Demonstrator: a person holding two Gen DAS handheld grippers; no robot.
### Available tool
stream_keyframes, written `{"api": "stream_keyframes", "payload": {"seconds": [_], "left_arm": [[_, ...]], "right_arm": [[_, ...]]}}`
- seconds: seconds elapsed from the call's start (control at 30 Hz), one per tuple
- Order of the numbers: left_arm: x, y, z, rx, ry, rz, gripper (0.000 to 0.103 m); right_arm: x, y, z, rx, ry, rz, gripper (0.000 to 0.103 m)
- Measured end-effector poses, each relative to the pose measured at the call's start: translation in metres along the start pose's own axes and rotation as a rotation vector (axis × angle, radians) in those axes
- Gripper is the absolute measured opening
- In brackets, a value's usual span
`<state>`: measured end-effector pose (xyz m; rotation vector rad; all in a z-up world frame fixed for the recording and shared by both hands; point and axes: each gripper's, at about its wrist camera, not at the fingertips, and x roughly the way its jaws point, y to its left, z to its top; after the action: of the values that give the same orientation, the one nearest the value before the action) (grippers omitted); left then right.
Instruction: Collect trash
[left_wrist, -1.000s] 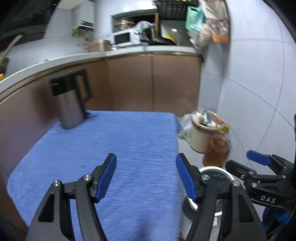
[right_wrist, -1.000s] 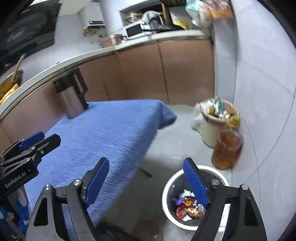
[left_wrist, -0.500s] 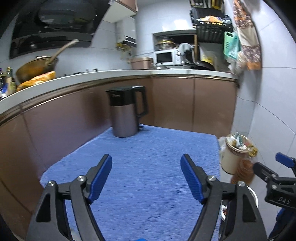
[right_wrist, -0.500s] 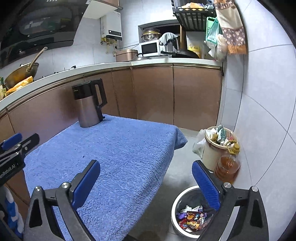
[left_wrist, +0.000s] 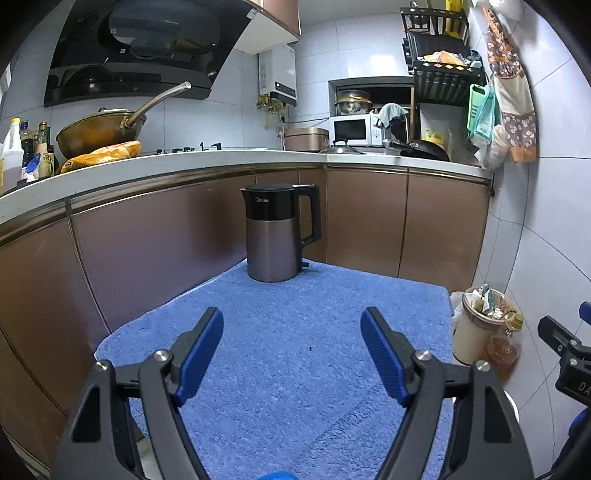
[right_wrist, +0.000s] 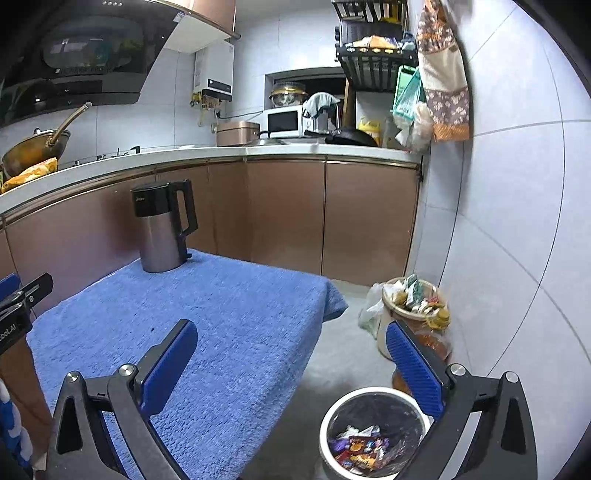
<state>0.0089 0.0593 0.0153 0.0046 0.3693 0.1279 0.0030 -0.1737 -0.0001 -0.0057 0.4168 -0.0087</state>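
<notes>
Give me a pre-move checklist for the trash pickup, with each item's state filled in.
1. Left claw open and empty: ok.
2. Right claw open and empty: ok; both claws have just been opening, nothing between the pads.
3. Trash bin on the floor, open top, wrappers inside: ok.
4. Trash left on the blue cloth: none seen, only a tiny dark speck; cannot tell for the nearest strip.
5. Kettle upright at the far edge, clear of the claws: ok.
6. Beige pail by the wall, heaped full: not ok.

Cool indoor light; sharp focus; fisheye bending, dark corners
</notes>
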Motion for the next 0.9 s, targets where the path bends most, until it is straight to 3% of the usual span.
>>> {"api": "stream_keyframes", "payload": {"seconds": [0.9], "left_arm": [[0.009, 0.004, 0.001, -0.041, -0.021, 0.001, 0.076]], "right_arm": [[0.003, -0.008, 0.005, 0.006, -0.046, -0.021, 0.103]]}}
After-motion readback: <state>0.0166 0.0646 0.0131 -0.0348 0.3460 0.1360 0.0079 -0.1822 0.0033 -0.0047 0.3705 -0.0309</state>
